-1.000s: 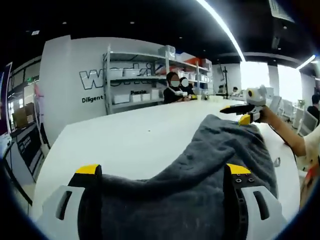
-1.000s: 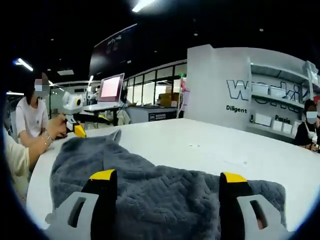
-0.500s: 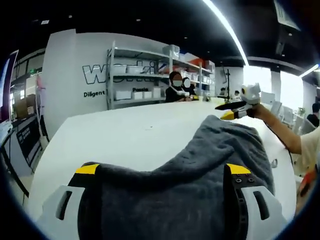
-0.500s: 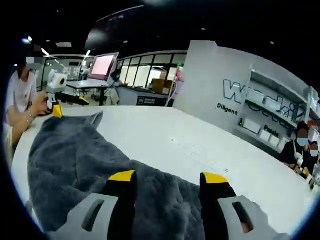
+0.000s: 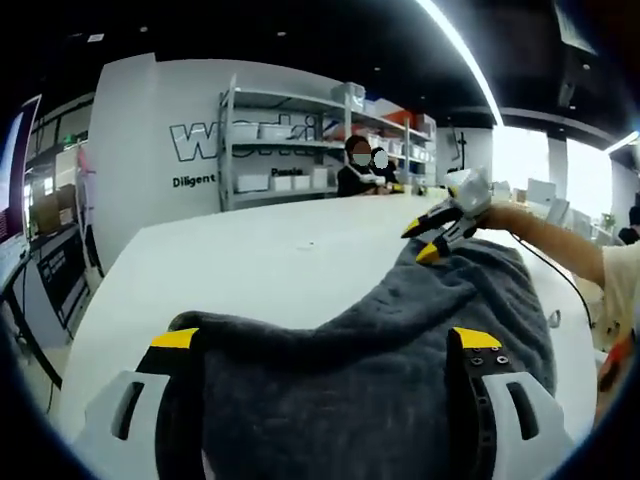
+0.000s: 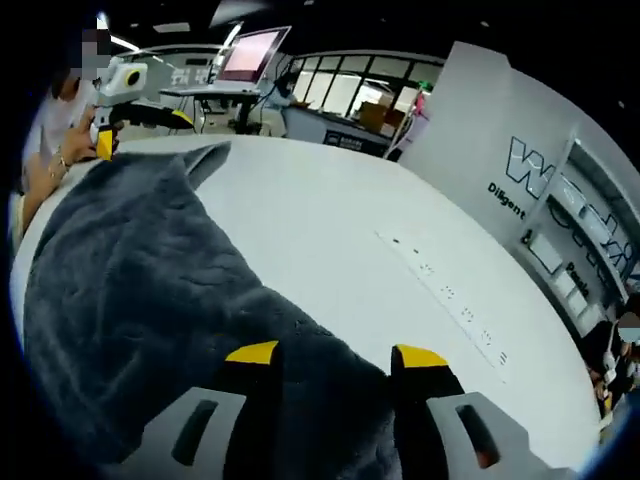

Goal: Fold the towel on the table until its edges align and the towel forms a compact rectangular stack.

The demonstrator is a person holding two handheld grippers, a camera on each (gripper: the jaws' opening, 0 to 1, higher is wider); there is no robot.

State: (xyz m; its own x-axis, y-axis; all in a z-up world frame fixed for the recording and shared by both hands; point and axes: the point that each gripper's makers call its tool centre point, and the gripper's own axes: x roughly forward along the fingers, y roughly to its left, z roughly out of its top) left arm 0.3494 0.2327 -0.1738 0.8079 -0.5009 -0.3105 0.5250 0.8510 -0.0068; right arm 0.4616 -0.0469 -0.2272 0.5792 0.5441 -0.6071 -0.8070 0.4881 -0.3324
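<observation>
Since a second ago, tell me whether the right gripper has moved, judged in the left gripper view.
Yes. The right gripper has dropped from above the far corner of the towel onto it, shifting left toward the shelving.

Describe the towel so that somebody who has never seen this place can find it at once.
Look for the large white table in front of the grey wall with big lettering. The towel lies on the table near its edge, between the left gripper and the right gripper. It is dark grey, thick and rumpled, the one soft dark thing on the pale tabletop.
</observation>
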